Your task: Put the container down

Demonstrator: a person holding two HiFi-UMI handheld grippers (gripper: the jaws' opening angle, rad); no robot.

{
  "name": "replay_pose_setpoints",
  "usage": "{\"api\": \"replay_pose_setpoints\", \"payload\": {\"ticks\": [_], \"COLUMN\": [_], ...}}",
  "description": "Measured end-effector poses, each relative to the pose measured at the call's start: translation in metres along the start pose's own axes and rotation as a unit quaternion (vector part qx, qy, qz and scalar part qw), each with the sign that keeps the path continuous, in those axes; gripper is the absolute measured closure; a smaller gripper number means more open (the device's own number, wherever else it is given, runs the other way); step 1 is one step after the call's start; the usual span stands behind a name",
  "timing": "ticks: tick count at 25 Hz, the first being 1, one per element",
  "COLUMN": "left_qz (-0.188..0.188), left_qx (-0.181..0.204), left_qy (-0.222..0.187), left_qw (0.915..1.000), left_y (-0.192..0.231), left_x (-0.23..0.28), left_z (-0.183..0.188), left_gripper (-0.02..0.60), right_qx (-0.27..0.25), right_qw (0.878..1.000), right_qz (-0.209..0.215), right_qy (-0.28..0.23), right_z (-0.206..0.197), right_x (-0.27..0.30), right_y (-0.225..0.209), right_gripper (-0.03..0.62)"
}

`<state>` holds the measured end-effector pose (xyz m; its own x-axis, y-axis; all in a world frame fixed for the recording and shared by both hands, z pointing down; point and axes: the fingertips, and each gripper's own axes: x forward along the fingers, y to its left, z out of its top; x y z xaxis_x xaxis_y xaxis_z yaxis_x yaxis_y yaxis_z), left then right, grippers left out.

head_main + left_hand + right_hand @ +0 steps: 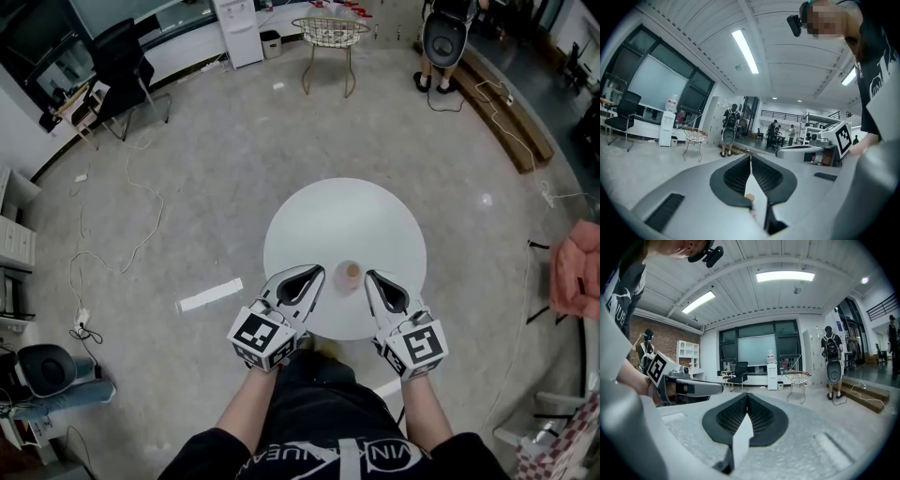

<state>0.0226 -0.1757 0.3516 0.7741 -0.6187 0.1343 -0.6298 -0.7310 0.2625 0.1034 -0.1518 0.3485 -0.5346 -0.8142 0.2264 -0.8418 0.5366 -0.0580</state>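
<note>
The container (349,274) is a small round cup, pale at the rim and tan-brown in the middle. It stands upright on the round white tabletop (319,220), close to the tabletop's near edge and about midway across it.

Round white tabletop (309,225) noted on grey floor. Wire basket stand (330,33), black office chair (122,66) and water dispenser (237,28) seen beyond. White cable (141,187) trailed at left; white strip (210,294) laid near tabletop.
</note>
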Motion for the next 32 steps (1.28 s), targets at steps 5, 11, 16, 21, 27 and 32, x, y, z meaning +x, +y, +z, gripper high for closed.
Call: {"api": "replay_pose_setpoints", "payload": {"ticks": [5, 11, 16, 21, 27, 32], "left_qz": [0.002, -0.005, -0.002, 0.003, 0.007, 0.008], "left_qx": [0.007, 0.019, 0.018, 0.018, 0.021, 0.02], "left_qy": [-0.011, -0.021, -0.031, -0.031, -0.029, -0.028], "left_qw": [0.9999, 0.9996, 0.9993, 0.9994, 0.9993, 0.9994], "left_y": [0.006, 0.009, 0.012, 0.019, 0.02, 0.021], "left_x": [-0.005, -0.008, -0.011, -0.01, -0.011, -0.013], "left_z": [0.01, 0.021, 0.03, 0.029, 0.032, 0.031], "left_gripper": [0.566, 0.566, 0.566, 0.566, 0.566, 0.566], "right_qx": [-0.005, -0.005, -0.012, -0.021, -0.028, -0.025], "right_qw": [1.0, 1.0, 1.0, 1.0, 0.999, 1.0], "right_qz": [0.005, 0.005, 0.009, 0.014, 0.016, 0.015], "right_qy": [-0.005, -0.005, -0.004, -0.006, -0.011, -0.01], "right_z": [0.009, 0.017, 0.022, 0.023, 0.028, 0.029], "right_x": [0.003, 0.006, 0.009, 0.016, 0.016, 0.016], "right_y": [0.005, 0.007, 0.009, 0.009, 0.008, 0.008], "right_gripper": [0.588, 0.588, 0.588, 0.588, 0.588, 0.588]}}
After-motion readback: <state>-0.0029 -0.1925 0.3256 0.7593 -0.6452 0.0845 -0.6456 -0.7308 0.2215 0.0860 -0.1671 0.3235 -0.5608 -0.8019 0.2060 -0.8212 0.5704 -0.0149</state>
